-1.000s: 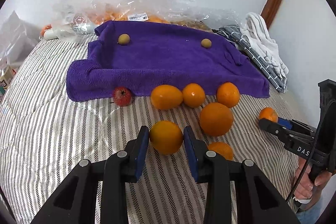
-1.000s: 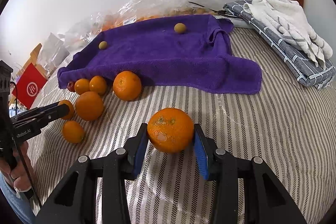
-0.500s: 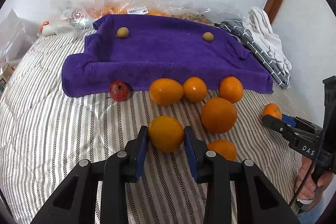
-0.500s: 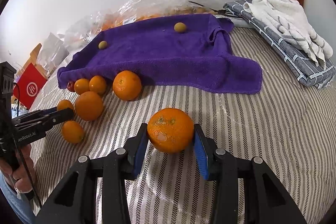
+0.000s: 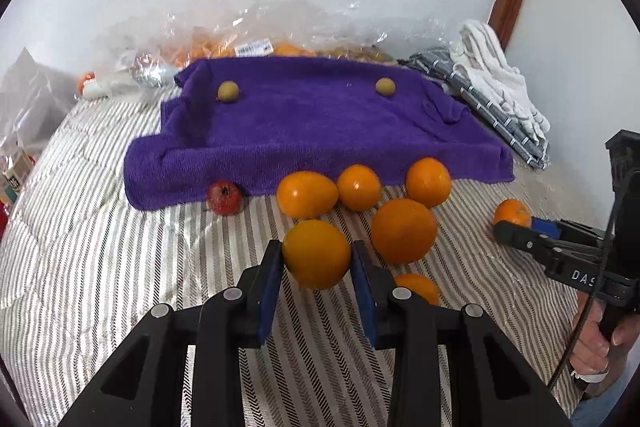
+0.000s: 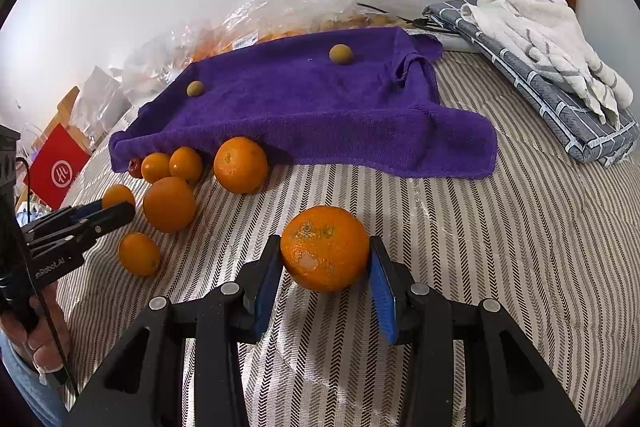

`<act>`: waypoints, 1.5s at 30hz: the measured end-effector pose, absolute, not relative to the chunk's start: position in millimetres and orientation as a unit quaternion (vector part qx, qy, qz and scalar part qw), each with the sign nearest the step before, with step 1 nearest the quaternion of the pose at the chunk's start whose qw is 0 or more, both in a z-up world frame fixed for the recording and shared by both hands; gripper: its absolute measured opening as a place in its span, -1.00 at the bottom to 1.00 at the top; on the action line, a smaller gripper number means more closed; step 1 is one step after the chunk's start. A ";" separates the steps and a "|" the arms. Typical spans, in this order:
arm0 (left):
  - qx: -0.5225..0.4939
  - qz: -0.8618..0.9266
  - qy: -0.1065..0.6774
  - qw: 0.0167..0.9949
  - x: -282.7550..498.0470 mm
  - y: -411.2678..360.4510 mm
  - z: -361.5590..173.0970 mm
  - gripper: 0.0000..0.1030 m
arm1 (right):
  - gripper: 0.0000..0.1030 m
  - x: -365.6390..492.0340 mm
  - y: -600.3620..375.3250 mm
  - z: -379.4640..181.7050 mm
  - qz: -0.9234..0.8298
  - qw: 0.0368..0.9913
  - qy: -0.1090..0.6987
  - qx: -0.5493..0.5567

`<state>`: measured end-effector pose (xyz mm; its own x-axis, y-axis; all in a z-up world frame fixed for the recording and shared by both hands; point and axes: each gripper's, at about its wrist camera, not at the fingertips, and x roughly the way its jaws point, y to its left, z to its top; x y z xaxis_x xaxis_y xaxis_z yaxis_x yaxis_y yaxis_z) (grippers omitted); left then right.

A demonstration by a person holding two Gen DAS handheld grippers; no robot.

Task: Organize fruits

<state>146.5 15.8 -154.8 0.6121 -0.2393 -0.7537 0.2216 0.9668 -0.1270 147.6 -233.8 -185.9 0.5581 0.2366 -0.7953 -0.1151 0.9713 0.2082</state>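
My left gripper (image 5: 316,259) is shut on a smooth orange (image 5: 316,254) and holds it above the striped bedcover (image 5: 100,267). My right gripper (image 6: 324,259) is shut on a larger, scarred orange (image 6: 325,247) just above the cover. Several loose oranges (image 5: 403,230) and a small red apple (image 5: 224,197) lie along the front edge of a purple towel (image 5: 312,127). Two small green fruits (image 5: 228,91) (image 5: 385,86) sit on the towel. The right gripper shows in the left wrist view (image 5: 516,227), the left gripper in the right wrist view (image 6: 116,209).
A clear plastic bag with oranges (image 5: 256,43) lies behind the towel against the wall. Folded grey and white cloths (image 6: 540,59) lie at the right. A red bag (image 6: 56,167) and boxes stand at the left edge.
My left gripper has lifted its orange off the cover and moved it toward the towel. The right gripper has stayed still with its orange.
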 end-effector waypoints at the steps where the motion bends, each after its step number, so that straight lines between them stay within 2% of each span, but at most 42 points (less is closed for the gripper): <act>1: -0.010 -0.129 0.416 0.900 145.3 16.1 -152.9 -0.37 | -0.18 147.5 -233.7 -185.9 0.100 0.880 0.459 0.066; 35: -0.042 -0.099 0.380 0.919 142.6 33.6 -133.2 -0.37 | -0.19 146.8 -232.2 -182.3 0.105 0.877 0.464 0.068; 45: -0.040 -0.089 0.376 0.921 143.1 52.4 -93.3 -0.37 | -0.19 148.4 -230.4 -116.1 0.107 0.900 0.421 0.030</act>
<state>143.1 52.4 -93.3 0.7011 -0.1932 -0.6864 0.1330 0.9811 -0.1403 148.4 -230.4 -116.1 0.6219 0.2182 -0.7521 -0.1683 0.9752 0.1437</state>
